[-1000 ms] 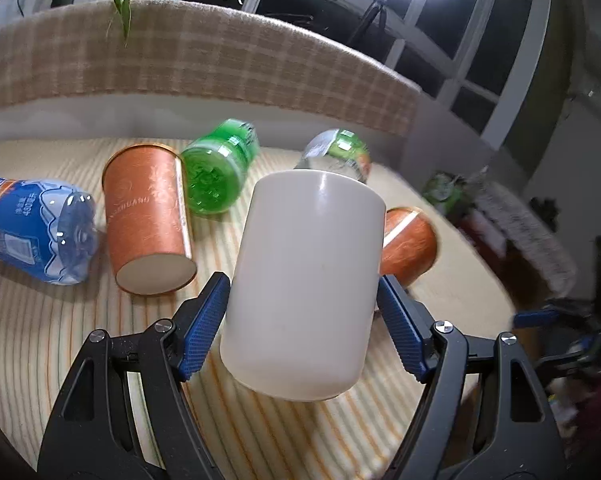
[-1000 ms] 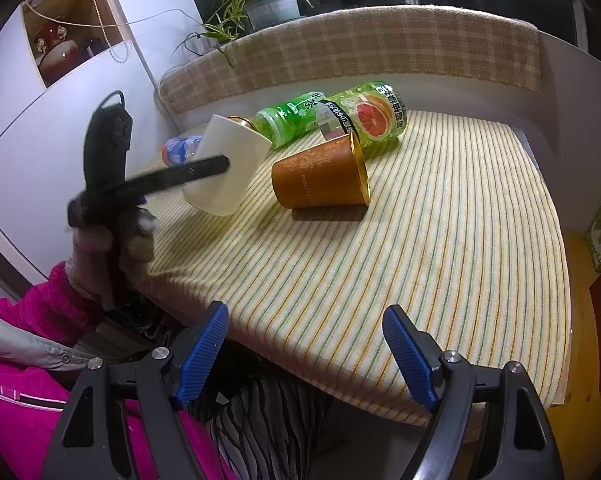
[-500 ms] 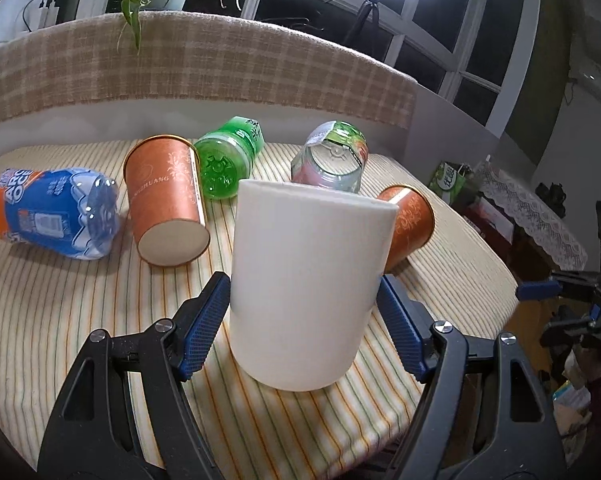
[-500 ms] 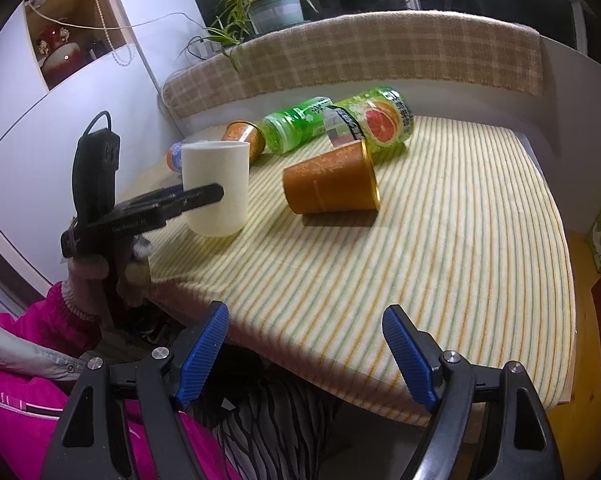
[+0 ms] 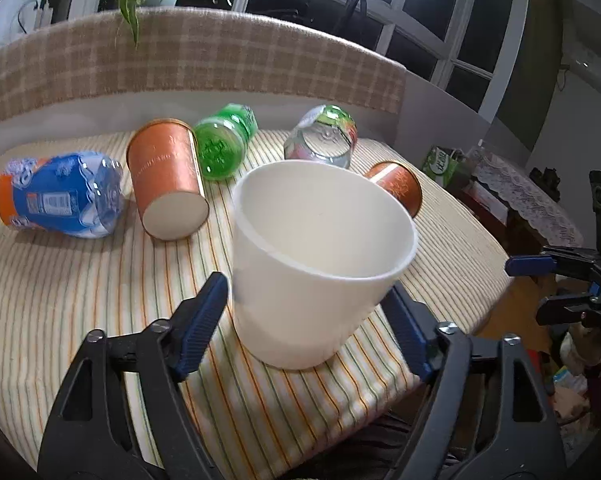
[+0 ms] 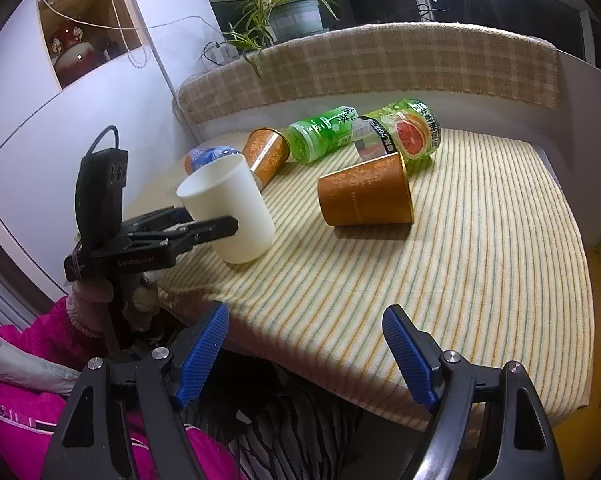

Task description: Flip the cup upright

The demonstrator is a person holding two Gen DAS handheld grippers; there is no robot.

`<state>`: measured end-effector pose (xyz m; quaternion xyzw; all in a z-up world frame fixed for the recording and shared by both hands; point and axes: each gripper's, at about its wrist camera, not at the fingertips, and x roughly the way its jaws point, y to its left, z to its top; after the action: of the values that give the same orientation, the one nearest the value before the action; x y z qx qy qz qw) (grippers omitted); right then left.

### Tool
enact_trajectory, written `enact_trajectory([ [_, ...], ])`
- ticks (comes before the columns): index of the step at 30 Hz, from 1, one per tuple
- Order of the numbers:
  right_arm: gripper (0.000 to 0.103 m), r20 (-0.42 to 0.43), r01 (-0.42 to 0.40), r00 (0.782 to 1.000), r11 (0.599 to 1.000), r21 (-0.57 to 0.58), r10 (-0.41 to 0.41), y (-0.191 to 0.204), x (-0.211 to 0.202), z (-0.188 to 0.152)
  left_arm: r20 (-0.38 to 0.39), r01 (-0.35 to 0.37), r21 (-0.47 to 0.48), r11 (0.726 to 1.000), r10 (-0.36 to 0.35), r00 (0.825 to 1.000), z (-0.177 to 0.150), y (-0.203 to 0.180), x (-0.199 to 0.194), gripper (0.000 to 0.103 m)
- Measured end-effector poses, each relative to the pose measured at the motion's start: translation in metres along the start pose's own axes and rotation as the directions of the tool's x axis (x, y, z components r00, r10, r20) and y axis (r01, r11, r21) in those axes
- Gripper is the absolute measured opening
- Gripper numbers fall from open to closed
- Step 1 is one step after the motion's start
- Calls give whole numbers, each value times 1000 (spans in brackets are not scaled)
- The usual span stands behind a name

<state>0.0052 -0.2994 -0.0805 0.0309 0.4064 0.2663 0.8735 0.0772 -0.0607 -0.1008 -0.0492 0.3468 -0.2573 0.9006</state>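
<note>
A plain white cup (image 5: 312, 264) stands mouth up on the striped tablecloth, tilted slightly toward me, near the table's front edge. It also shows in the right wrist view (image 6: 230, 210). My left gripper (image 5: 308, 324) is open, its blue pads on either side of the cup's lower half with small gaps. It also shows in the right wrist view (image 6: 204, 224), at the cup's near side. My right gripper (image 6: 306, 354) is open and empty, held off the table's front edge.
Two orange paper cups (image 5: 166, 190) (image 6: 364, 196) lie on their sides. A blue bottle (image 5: 60, 196), a green bottle (image 5: 224, 142) and a grapefruit-label bottle (image 6: 408, 132) also lie there. A checked bench back (image 5: 180, 64) is behind.
The cup has gone from tilted in the air to standing on the table. The left jaws have opened off it, and the left gripper has risen and now looks down into the cup.
</note>
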Motion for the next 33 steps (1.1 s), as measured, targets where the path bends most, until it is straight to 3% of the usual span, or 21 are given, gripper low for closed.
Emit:
enact_trajectory([
  [5,82,71,7,997,1000,26,-9,5,0,6,-9,-31,-5,1000,31,999,-6,3,-7,90],
  [8,82,145,48,988,998,49,-55,11,-2,9,8,-63,-10,998,63,998,-12,7,-17,90],
  [13,89,286,185,938,981,62,-195,34,-2,14,84,-134,-63,989,139,987,-22,15,-46,90],
  [16,89,327,254,911,966,40,-253,47,1,18,138,-169,-84,982,180,974,-24,17,-64,90],
  [19,92,367,315,879,948,34,-305,58,4,20,206,-239,-88,967,253,945,-24,13,-82,90],
  [23,99,417,363,838,930,55,-352,66,4,23,302,-315,-114,942,335,893,-19,7,-104,90],
  [24,101,424,367,833,928,60,-357,67,3,22,314,-322,-118,939,343,885,-17,7,-108,91],
  [26,101,435,373,822,925,78,-368,67,2,22,348,-339,-125,932,361,865,-14,2,-116,101],
  [29,103,444,365,812,923,121,-379,63,-1,21,394,-373,-128,919,392,831,-12,-5,-128,103],
  [33,103,447,357,805,920,162,-391,58,-4,18,411,-387,-117,914,400,819,-7,-13,-134,103],
])
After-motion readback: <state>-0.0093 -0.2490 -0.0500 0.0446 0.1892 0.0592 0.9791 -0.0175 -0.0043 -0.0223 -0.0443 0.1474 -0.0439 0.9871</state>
